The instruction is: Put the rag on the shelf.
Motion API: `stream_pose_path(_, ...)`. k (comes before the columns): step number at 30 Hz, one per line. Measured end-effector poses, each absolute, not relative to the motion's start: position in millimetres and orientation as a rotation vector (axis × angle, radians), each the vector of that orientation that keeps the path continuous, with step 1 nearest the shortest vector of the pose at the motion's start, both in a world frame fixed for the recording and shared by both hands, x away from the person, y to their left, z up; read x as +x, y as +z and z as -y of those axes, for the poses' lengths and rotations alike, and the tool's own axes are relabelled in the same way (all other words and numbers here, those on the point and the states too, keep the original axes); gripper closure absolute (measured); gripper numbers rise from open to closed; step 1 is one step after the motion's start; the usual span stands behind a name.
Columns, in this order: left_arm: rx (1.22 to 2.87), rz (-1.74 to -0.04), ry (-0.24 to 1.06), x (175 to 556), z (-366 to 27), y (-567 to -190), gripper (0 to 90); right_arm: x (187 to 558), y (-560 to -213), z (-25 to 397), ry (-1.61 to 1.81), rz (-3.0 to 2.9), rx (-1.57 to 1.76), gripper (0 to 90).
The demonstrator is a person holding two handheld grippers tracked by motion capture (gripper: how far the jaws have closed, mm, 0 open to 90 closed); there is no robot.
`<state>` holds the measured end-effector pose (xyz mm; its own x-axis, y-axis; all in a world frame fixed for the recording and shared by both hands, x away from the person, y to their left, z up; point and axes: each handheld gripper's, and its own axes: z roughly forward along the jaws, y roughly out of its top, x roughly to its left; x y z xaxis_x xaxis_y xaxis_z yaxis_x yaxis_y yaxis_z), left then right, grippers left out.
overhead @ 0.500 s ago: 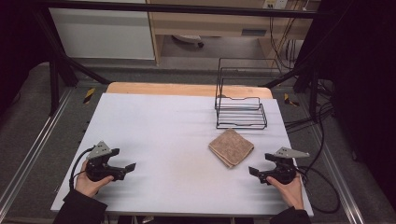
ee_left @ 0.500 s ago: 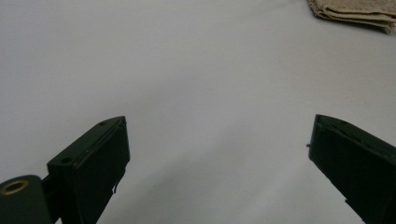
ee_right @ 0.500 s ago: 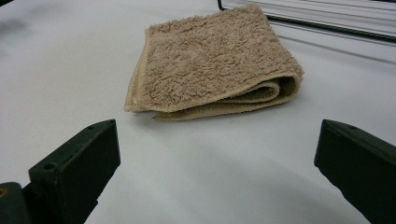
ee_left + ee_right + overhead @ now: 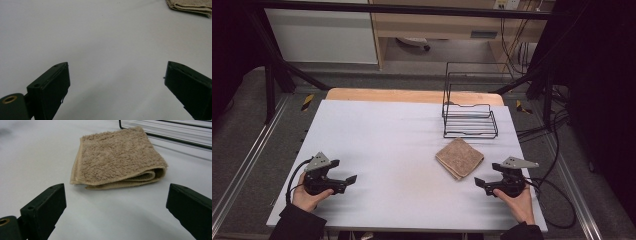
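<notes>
While both tools (image 4: 349, 181) (image 4: 480, 184) gape wide, empty, folded towel (image 4: 459, 158) lies diagonal, fold facing right tool.

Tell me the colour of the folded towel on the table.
The folded towel is light brown, a tan terry cloth with a paler stitched edge. The right gripper view shows it best.

We see the white-topped bench (image 4: 377, 145) with a wood strip along its far edge, on grey floor (image 4: 242, 130). Behind it sit a white cabinet (image 4: 324, 35) and a wooden shelf unit (image 4: 437, 25). Black frame bars (image 4: 272, 65) flank it; cables (image 4: 557, 145) trail right. Surroundings are dark.
</notes>
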<state>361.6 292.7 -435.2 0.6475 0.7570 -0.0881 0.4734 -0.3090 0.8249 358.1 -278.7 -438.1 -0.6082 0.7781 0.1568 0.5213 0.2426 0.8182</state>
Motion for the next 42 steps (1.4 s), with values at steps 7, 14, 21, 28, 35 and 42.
stream_pose_path(7, 1.970, -0.973, 0.403, 361.5, -292.6, -435.0, 6.3, 360.6, -434.8, 258.1, 1.224, -2.250, 1.187, 10.2)
stream_pose_path(14, 1.979, -0.976, 0.404, 361.5, -292.3, -435.5, 6.9, 366.3, -432.2, 238.0, 1.179, -2.276, 1.128, 24.7)
stream_pose_path(21, 1.978, -0.983, 0.404, 361.6, -292.4, -435.7, 7.4, 377.8, -433.7, 216.1, 1.133, -2.334, 1.079, 36.0)
stream_pose_path(28, 1.977, -0.986, 0.401, 361.5, -292.3, -436.2, 8.0, 388.5, -441.4, 205.1, 1.044, -2.389, 1.097, 39.6)
stream_pose_path(35, 1.980, -0.988, 0.401, 361.4, -291.8, -436.2, 8.3, 391.9, -447.9, 202.0, 0.962, -2.401, 1.078, 45.8)
stream_pose_path(42, 1.979, -0.989, 0.401, 361.2, -291.7, -436.1, 8.8, 395.0, -447.2, 202.3, 0.936, -2.414, 1.087, 55.4)
